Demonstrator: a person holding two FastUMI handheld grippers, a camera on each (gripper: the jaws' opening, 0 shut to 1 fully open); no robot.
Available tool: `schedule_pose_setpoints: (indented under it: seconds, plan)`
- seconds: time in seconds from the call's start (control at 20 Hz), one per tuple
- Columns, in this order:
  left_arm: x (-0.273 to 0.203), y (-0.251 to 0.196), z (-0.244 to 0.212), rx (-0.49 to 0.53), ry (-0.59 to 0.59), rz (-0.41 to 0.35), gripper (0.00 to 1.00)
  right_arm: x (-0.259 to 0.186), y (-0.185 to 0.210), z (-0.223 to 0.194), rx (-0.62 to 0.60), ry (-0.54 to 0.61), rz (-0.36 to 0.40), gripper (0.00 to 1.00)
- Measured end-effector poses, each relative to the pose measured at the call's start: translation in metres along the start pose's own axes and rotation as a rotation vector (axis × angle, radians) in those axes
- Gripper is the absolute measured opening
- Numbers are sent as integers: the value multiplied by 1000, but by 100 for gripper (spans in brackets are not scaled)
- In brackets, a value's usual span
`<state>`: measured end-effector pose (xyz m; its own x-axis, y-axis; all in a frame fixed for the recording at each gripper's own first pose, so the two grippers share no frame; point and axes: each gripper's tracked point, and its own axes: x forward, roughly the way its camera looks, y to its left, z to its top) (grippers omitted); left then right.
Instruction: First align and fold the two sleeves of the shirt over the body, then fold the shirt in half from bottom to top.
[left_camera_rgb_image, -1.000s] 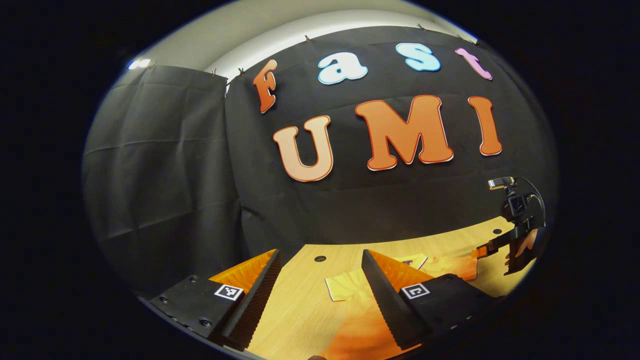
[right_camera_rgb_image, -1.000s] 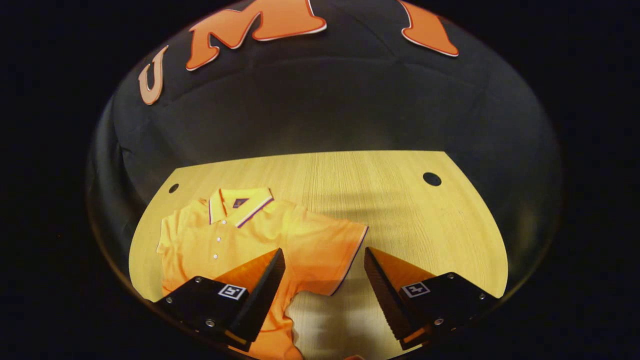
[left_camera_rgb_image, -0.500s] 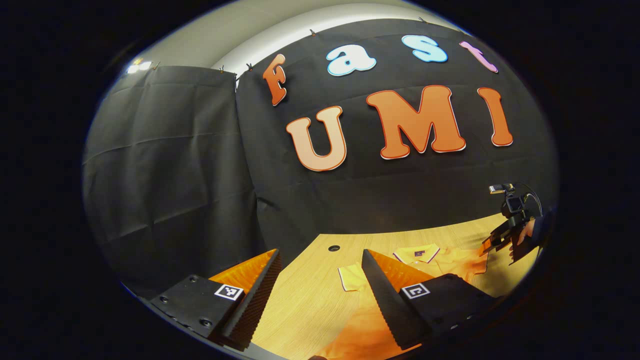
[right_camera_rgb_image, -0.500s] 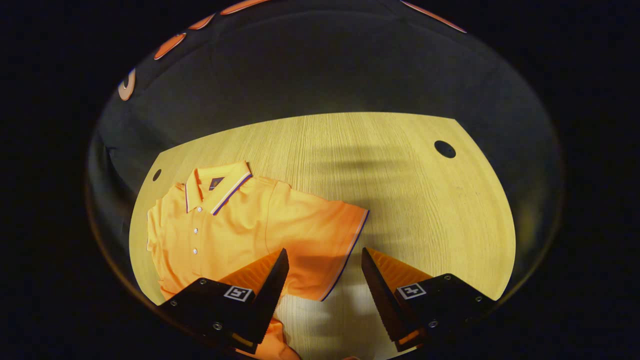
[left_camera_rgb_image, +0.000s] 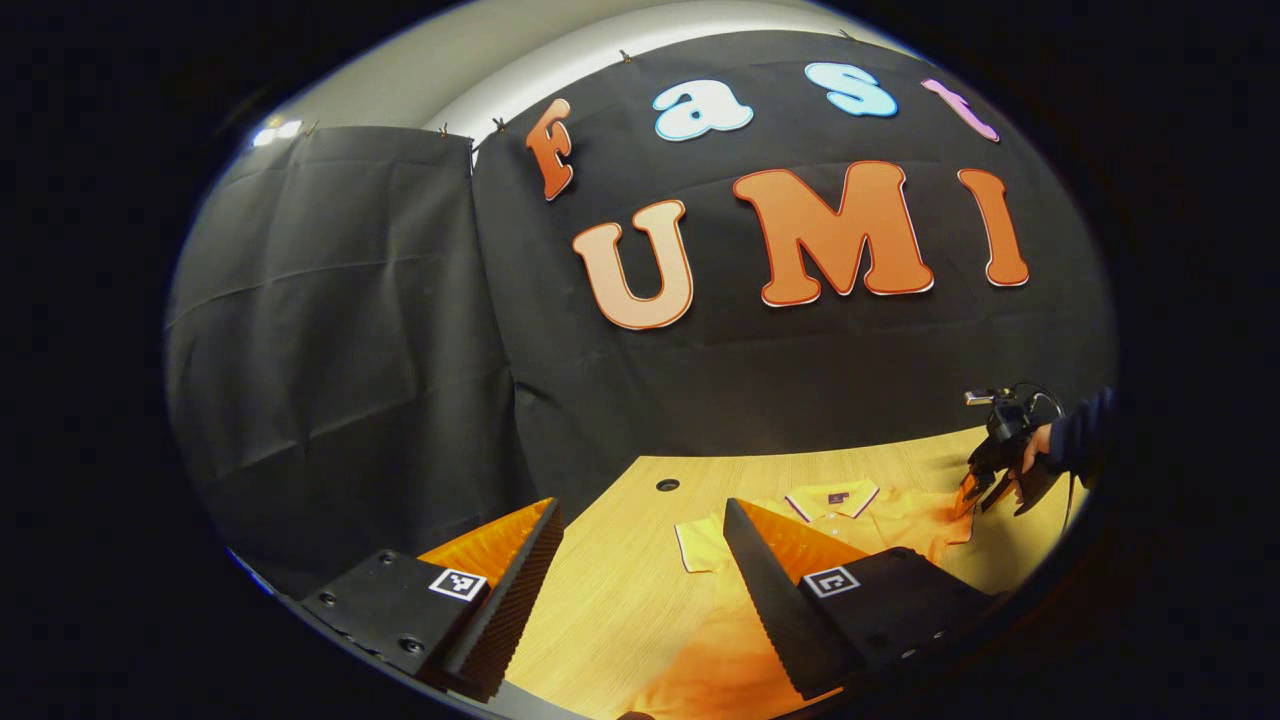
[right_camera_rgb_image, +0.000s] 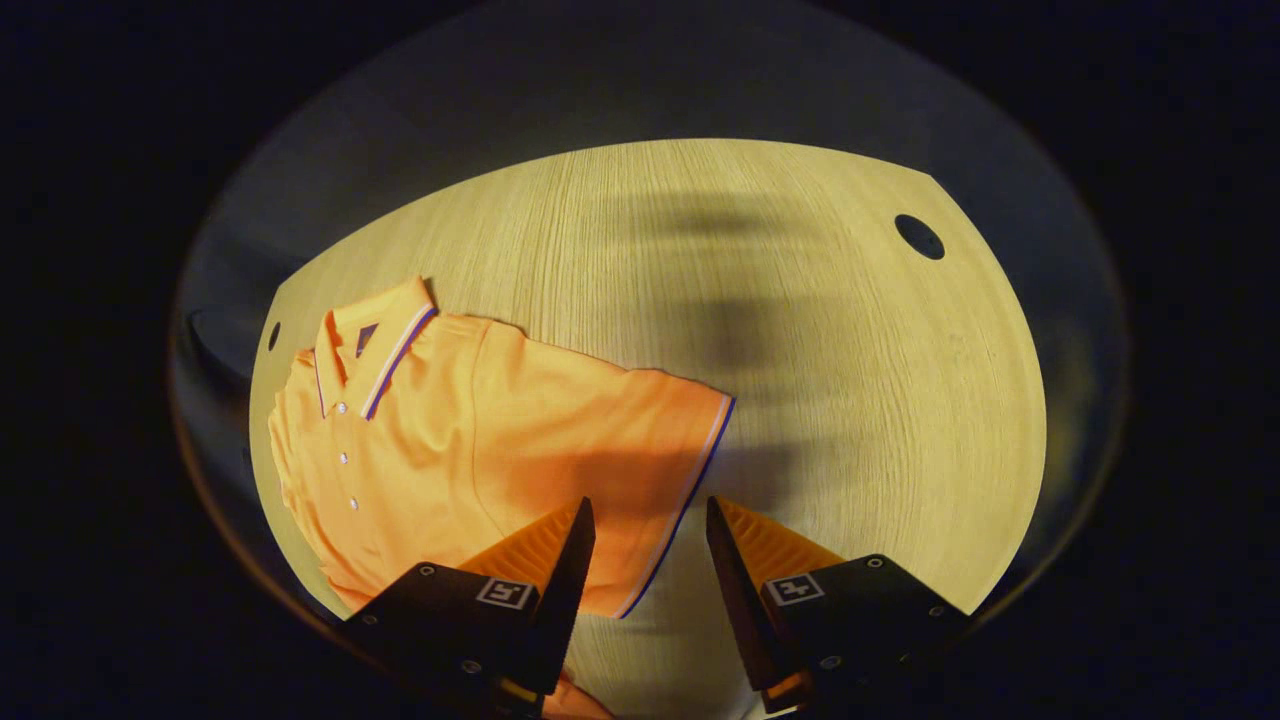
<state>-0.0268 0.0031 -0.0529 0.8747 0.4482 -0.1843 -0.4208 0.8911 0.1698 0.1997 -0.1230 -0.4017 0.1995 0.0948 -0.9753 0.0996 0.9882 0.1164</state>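
Observation:
An orange polo shirt (right_camera_rgb_image: 440, 440) lies flat on the wooden table (right_camera_rgb_image: 820, 360), collar (right_camera_rgb_image: 375, 335) at the far left of the right gripper view. Its right sleeve (right_camera_rgb_image: 620, 430) is spread out, and the striped cuff edge runs down between the fingers of my right gripper (right_camera_rgb_image: 648, 502), which is open just above it. In the left gripper view the shirt (left_camera_rgb_image: 900, 512) lies ahead to the right. My left gripper (left_camera_rgb_image: 641, 505) hovers open over the table beside the left sleeve (left_camera_rgb_image: 700, 545), holding nothing. Farther off, the right gripper (left_camera_rgb_image: 968, 492), held by a hand (left_camera_rgb_image: 1038, 445), tilts down over the other sleeve.
Black cloth walls close the booth behind and to the left of the table. A round hole (right_camera_rgb_image: 918, 236) marks the table's far right corner, and another hole (left_camera_rgb_image: 666, 485) its far left. Bare wood stretches to the right of the shirt.
The right gripper has tipped down and come closer to the sleeve cuff, with its fingers a little narrower. The left gripper's view has swung slightly, so more of the shirt shows.

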Motion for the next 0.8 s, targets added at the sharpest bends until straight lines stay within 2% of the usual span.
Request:
schedule_pose_setpoints:
  seconds: [0.05,0.1,0.15,0.25,0.35,0.45,0.5,0.8]
  plan:
    - [2,0,-1,0,6,-1,99,-1,-6,-4,-11,30,-35,69]
    - [2,-1,0,-1,11,-1,99,1,-9,2,12,29,-49,63]
    - [2,-2,-2,-4,14,-1,99,2,-8,3,21,43,-51,49]
    - [3,-4,-4,-17,22,-6,99,-1,-6,3,-6,44,-46,47]
    - [7,-6,-8,-34,31,-14,100,2,-2,6,-41,30,-28,21]
    - [8,-8,-6,-43,34,-23,99,0,2,6,-11,45,25,15]
    - [7,-8,-5,-45,31,-27,99,-3,7,4,14,61,51,6]
    - [4,-3,-11,-61,38,-26,99,-26,35,30,21,-26,147,5]
